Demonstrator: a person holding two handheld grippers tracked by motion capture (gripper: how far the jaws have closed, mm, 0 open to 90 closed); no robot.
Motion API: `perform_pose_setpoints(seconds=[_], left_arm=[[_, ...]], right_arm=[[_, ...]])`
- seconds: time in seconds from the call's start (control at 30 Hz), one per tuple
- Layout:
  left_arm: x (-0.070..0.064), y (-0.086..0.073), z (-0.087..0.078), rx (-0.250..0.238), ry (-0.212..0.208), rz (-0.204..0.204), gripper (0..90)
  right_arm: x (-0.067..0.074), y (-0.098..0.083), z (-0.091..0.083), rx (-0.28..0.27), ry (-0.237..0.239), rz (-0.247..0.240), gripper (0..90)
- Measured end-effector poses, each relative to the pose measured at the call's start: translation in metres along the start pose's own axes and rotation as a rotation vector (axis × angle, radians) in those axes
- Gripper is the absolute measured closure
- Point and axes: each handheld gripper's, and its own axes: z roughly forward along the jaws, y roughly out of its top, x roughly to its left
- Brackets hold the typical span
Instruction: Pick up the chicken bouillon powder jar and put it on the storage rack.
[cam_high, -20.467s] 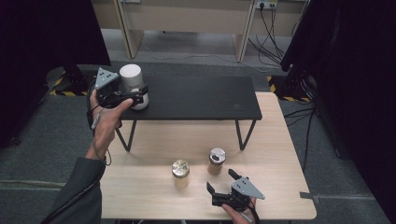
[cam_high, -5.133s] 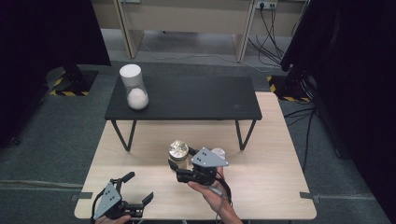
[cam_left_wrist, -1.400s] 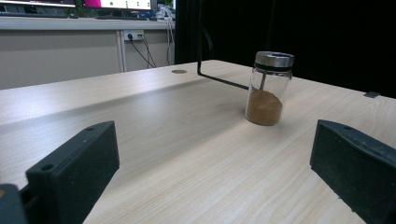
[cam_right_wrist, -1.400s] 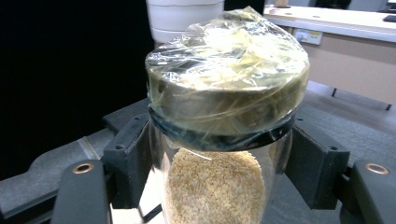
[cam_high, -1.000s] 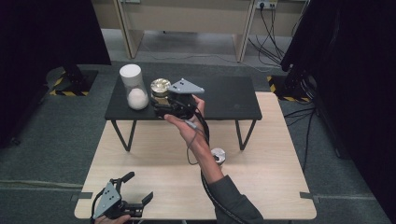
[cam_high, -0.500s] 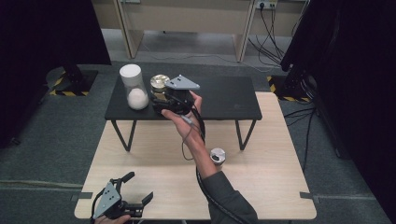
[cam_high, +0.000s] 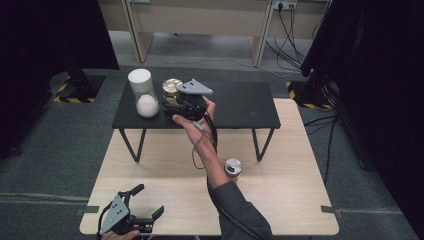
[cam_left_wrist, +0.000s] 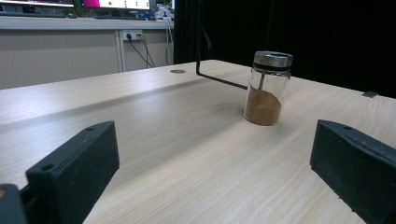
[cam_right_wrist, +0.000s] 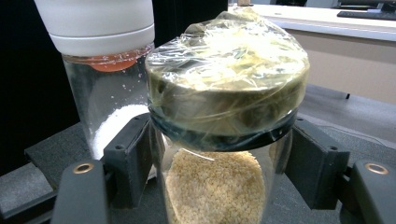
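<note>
So the right gripper (cam_high: 172, 104) is clamping its jaws around the gold-lidded jar of yellowish grains (cam_right_wrist: 224, 140), holding it at the black desk (cam_high: 240, 107) right beside the white-capped jar of white powder (cam_high: 142, 92). The left gripper (cam_high: 131, 216) is sitting low at the wooden desk's (cam_high: 280, 200) near edge, jaws wide apart, gripping nothing.

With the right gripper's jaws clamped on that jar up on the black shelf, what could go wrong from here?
1. The gold-lidded jar stands very close to the white-capped jar; setting down or pulling away may knock it.
2. The right gripper holds just under the plastic-wrapped lid; the glass might slip.
3. Both jars sit toward the black shelf's left end; a nudge could tip one off.
</note>
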Motion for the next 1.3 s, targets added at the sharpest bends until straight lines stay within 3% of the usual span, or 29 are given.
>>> perform_pose_setpoints(seconds=[0.93, 1.17, 1.3], left_arm=[[-0.0005, 0.0, 0.0002, -0.001, -0.001, -0.001, 0.7], [-0.0005, -0.0002, 0.0003, 0.0, -0.001, 0.0, 0.7], [-0.0004, -0.0003, 0.0004, 0.001, 0.0, 0.001, 0.7]], right_arm=[[0.0001, -0.004, 0.0085, -0.01, 0.002, -0.017, 30.0], [-0.0032, -0.0047, 0.0055, -0.027, 0.016, 0.026, 16.6], [-0.0003, -0.0042, 0.003, -0.033, 0.034, 0.02, 12.0]])
